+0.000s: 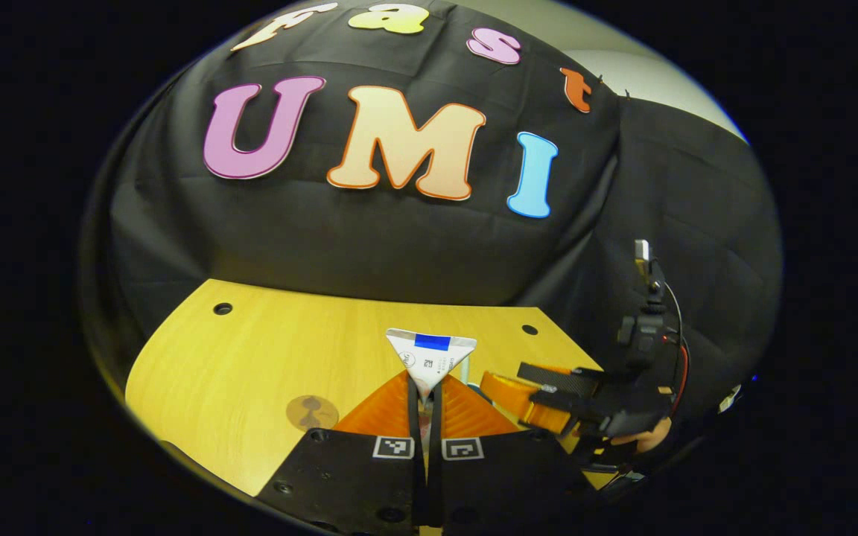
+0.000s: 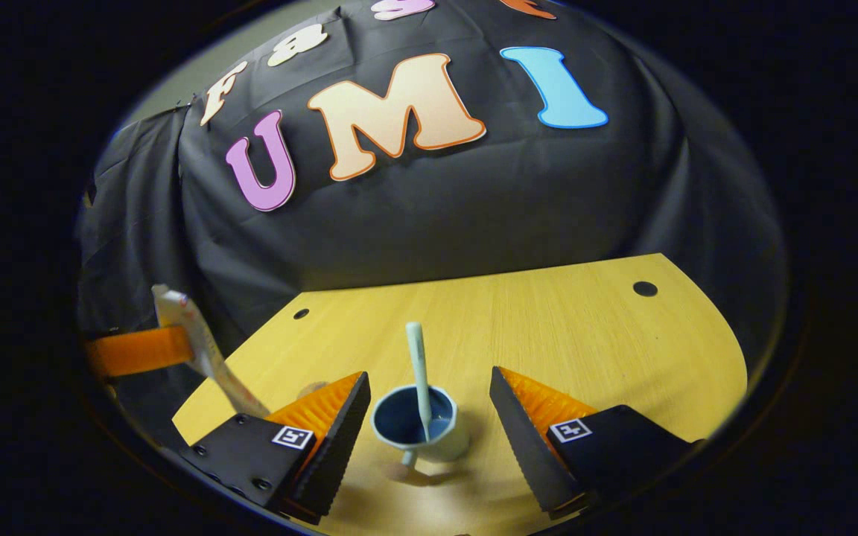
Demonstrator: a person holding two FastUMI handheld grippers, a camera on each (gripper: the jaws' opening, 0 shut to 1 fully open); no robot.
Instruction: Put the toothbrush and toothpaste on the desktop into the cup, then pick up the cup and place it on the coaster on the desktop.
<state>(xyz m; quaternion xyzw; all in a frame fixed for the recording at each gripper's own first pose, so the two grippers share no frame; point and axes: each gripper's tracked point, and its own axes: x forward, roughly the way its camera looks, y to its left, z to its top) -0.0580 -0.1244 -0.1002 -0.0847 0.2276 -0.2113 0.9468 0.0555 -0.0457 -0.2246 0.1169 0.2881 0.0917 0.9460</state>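
Left gripper (image 1: 427,406) jaws clamp the toothpaste (image 1: 430,360) for carrying; our right gripper (image 2: 429,417), jaws apart, straddles the cup (image 2: 418,424) holding the toothbrush (image 2: 419,372).

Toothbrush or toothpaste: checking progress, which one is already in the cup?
The toothbrush: it stands in the cup on the table. The toothpaste is clamped in the left tongs, off the table.

Both grippers showing black screw-studded bodies with square markers; right gripper (image 1: 548,398) trailing a red cable (image 1: 684,365).
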